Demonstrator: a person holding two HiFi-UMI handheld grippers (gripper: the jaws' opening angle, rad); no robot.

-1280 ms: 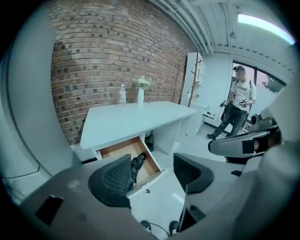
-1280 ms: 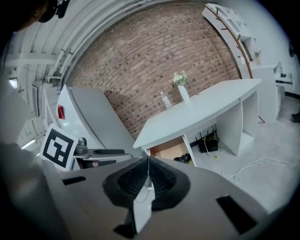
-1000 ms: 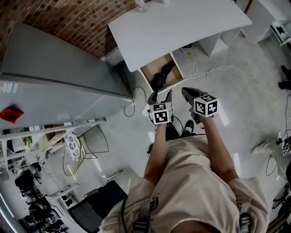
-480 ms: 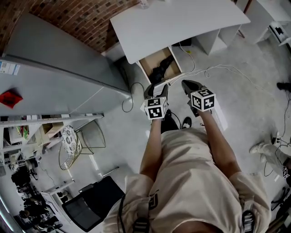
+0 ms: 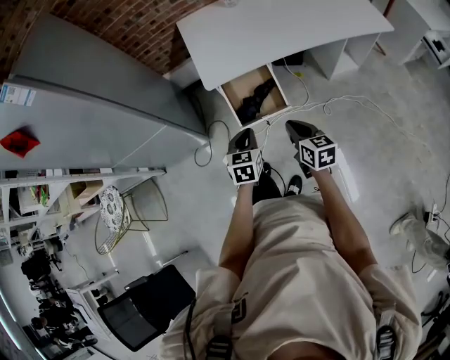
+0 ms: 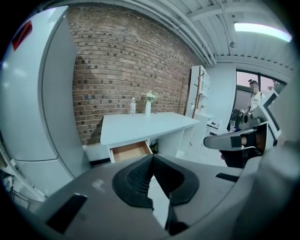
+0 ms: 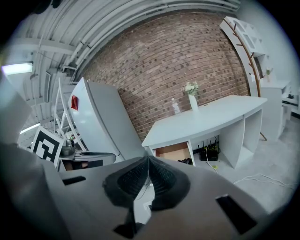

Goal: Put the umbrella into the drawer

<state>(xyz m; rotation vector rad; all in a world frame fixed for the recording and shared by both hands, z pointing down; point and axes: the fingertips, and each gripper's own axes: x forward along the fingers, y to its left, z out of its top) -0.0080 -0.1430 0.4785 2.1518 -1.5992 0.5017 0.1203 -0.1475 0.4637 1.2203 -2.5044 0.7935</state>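
Now left gripper point(image 6: 151, 158), earlier wide, just closed empty; right gripper point(image 7: 148, 158) pinched tight too.

A white desk point(image 5: 281, 31) stands against a red brick wall point(image 5: 133, 21), with a tall pale-grey fridge point(image 5: 77, 105) just beside it, on the left in the head view; a small red tag point(image 5: 17, 140) sticks to the fridge. On the desk top, near the wall, a clear bottle point(image 7: 176, 108) stands beside a white vase point(image 7: 192, 102) of pale flowers. Under the desk a black router point(image 7: 211, 152) sits with its aerials up. A white cable point(image 5: 329, 105) snakes over the pale concrete floor point(image 5: 394, 162). Well apart from the desk are a white wire chair point(image 5: 112, 228) and a black office chair point(image 5: 144, 316). A slanted white ladder shelf point(image 7: 243, 42) stands by the wall at the desk's far end
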